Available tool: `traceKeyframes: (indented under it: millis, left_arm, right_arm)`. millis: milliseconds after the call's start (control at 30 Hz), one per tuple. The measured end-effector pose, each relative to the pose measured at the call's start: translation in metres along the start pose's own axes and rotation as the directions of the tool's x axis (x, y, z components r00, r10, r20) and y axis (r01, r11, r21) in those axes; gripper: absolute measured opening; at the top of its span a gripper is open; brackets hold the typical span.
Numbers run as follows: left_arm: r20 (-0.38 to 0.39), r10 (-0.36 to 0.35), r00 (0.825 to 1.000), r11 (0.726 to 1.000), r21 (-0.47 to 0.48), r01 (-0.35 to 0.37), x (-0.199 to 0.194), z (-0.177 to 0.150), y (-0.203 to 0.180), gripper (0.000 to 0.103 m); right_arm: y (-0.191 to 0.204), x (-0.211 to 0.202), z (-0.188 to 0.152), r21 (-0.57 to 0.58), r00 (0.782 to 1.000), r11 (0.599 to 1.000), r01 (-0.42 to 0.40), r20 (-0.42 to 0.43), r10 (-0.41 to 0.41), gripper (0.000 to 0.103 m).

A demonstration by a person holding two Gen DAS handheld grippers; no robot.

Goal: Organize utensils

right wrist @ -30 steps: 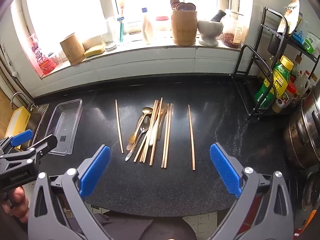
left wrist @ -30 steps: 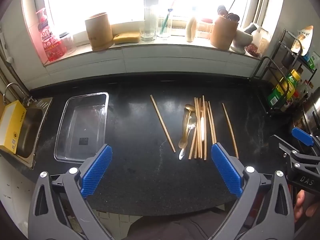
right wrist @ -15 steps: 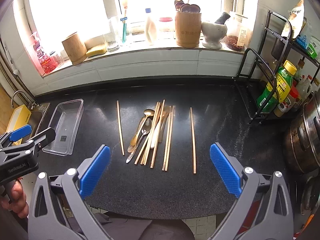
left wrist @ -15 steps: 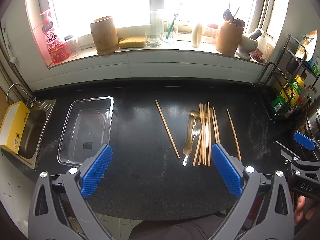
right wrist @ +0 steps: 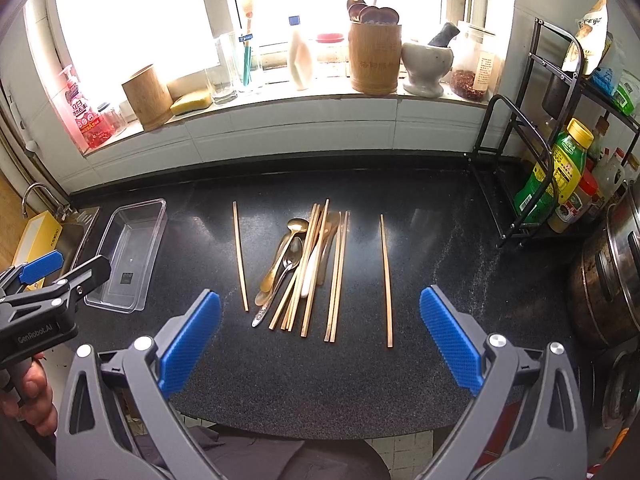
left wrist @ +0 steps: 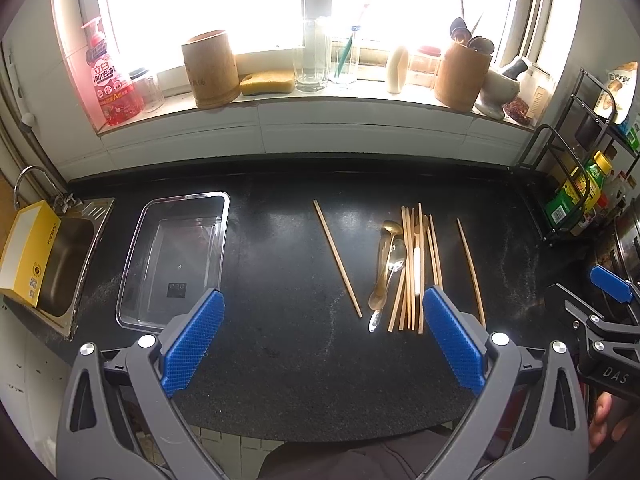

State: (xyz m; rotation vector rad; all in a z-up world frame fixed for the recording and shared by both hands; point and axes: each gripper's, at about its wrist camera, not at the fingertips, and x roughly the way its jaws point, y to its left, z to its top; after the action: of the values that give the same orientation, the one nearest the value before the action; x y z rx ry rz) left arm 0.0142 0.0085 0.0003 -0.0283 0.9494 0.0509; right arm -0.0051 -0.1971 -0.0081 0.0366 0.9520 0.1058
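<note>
On the black speckled worktop (left wrist: 280, 340), a clear rectangular plastic tray (left wrist: 176, 256) lies left; wooden chopsticks and metal spoons (right wrist: 304, 268) lie bundled at centre. The left gripper (left wrist: 320, 336) and right gripper (right wrist: 320, 334) hover with jaws wide apart, empty, slightly farther back than before.

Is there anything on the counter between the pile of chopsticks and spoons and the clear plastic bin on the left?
Only one stray chopstick lies on the counter between the pile and the clear bin; nothing else visible blocks the way.
</note>
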Motion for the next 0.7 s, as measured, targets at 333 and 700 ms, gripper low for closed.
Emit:
traceKeyframes:
  millis: [333,700]
  left_arm:
    - [-0.002,0.002,1.0,1.0,-0.001,-0.002,0.0028,0.0002,0.0012,0.097]
    - [-0.005,0.003,1.0,1.0,-0.001,-0.003,0.0055,0.0008,0.0021,0.097]
  right_arm:
    - [-0.001,0.0001,0.0005,0.0,1.0,1.0,-0.001,0.001,0.001,0.097]
    - [-0.0021,0.0017,0.0018,0.0,1.0,1.0,-0.002,0.0,0.002,0.097]
